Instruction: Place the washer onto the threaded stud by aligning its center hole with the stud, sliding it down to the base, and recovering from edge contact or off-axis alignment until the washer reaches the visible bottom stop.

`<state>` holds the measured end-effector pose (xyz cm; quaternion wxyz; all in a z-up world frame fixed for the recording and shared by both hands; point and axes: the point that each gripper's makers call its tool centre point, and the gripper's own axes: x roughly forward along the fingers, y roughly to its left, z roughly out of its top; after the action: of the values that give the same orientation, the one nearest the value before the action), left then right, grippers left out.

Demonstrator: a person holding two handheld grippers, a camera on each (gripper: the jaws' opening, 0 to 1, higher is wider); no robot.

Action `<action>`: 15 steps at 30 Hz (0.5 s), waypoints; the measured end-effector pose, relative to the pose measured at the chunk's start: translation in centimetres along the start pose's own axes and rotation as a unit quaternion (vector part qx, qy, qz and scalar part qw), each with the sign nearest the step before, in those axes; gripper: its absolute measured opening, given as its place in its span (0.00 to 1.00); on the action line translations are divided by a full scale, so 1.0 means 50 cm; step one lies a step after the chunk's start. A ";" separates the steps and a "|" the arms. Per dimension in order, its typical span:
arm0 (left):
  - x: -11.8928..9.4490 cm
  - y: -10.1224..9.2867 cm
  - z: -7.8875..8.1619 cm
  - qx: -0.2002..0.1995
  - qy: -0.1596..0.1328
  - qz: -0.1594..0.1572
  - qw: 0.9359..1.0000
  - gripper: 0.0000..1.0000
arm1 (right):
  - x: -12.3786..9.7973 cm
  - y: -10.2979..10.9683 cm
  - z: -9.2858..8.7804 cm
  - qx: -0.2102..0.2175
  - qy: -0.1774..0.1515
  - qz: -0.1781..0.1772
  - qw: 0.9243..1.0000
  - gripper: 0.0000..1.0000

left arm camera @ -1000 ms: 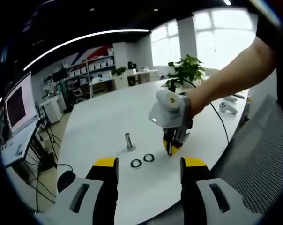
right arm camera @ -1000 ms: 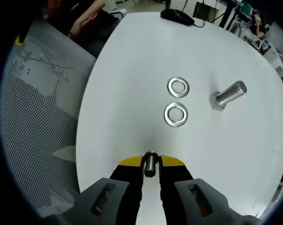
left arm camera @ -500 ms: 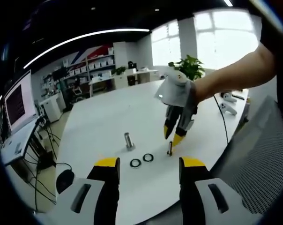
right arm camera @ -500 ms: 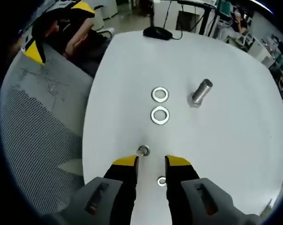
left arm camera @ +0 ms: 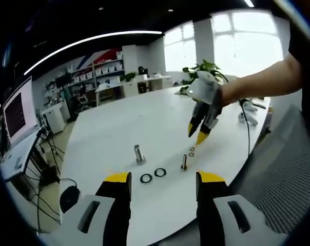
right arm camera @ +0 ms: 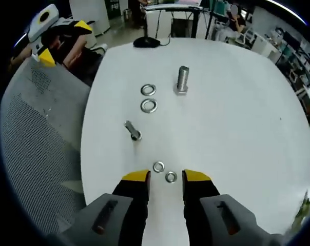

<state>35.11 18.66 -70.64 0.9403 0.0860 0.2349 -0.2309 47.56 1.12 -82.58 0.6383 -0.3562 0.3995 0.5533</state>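
In the right gripper view, the right gripper (right arm camera: 165,177) hangs with jaws spread and empty over the white table (right arm camera: 237,118). Just beyond its tips lie two small washers (right arm camera: 158,166), then a small stud (right arm camera: 132,131), two larger washers (right arm camera: 149,105) and a big stud (right arm camera: 182,79) farthest. No washer is threaded yet; everything remains. No containers appear. The left gripper (left arm camera: 162,179) is spread, empty.

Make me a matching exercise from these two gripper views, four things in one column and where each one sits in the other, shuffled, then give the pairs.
1. large bolt
2. small bolt
3. two small washers
4. black mouse

A. at the table's far edge in the right gripper view
B. just ahead of the right gripper jaws
C. upright beside the two large washers
D. between the large and small washers

Pairs: 1-C, 2-D, 3-B, 4-A
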 end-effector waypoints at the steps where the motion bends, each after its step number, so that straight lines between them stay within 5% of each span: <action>1: 0.000 0.000 -0.001 0.000 0.001 0.000 1.000 0.49 | 0.006 -0.002 -0.011 0.003 0.003 -0.002 1.000 0.27; 15: -0.002 -0.002 -0.001 -0.003 -0.002 -0.004 1.000 0.48 | 0.047 -0.012 -0.045 0.021 0.023 -0.011 0.999 0.26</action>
<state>34.94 18.64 -70.64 0.9400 0.0822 0.2339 -0.2343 48.04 0.02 -85.68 0.6421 -0.3600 0.4217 0.5294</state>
